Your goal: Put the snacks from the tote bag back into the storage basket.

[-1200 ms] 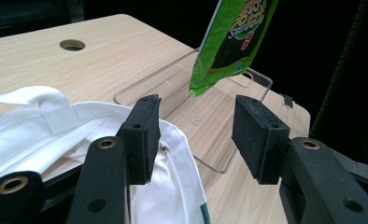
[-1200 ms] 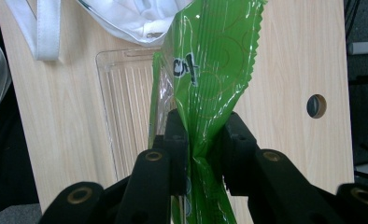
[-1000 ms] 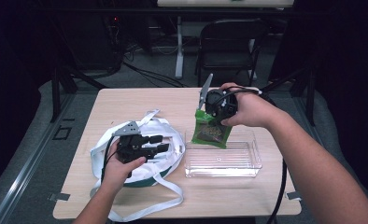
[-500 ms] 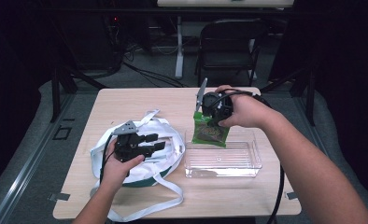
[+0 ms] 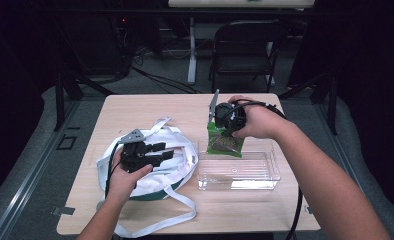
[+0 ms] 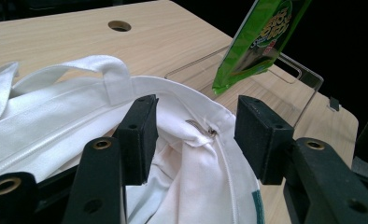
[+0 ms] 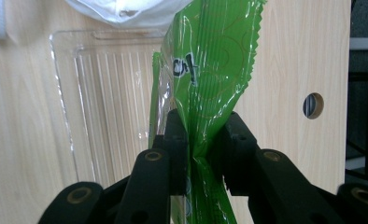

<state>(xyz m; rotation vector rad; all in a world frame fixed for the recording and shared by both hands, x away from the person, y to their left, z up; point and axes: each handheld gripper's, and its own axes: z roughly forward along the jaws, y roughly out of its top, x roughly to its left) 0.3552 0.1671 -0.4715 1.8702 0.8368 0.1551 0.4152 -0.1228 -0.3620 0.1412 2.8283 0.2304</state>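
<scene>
the right gripper (image 5: 220, 131) is clamped on the green snack packet (image 5: 225, 143), hanging over the clear tray (image 5: 240, 175), not yet set down. the left gripper (image 5: 157, 152), jaws parted and just widening, straddles the white bag's (image 5: 160, 177) rim.

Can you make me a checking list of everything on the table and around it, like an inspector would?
Surface: wooden table, round hole near the far edge.
Job's things: green snack packet hanging over the clear plastic tray; white cloth bag lying beside the tray, zip showing.
Clutter: nothing seen.
Grippers: right gripper clamped on the packet's top; left gripper with jaws apart over the bag's rim, having just opened a little.
Cables: black cable trailing from the right gripper.
Surroundings: folding chair behind the table, dark room, floor cables.
</scene>
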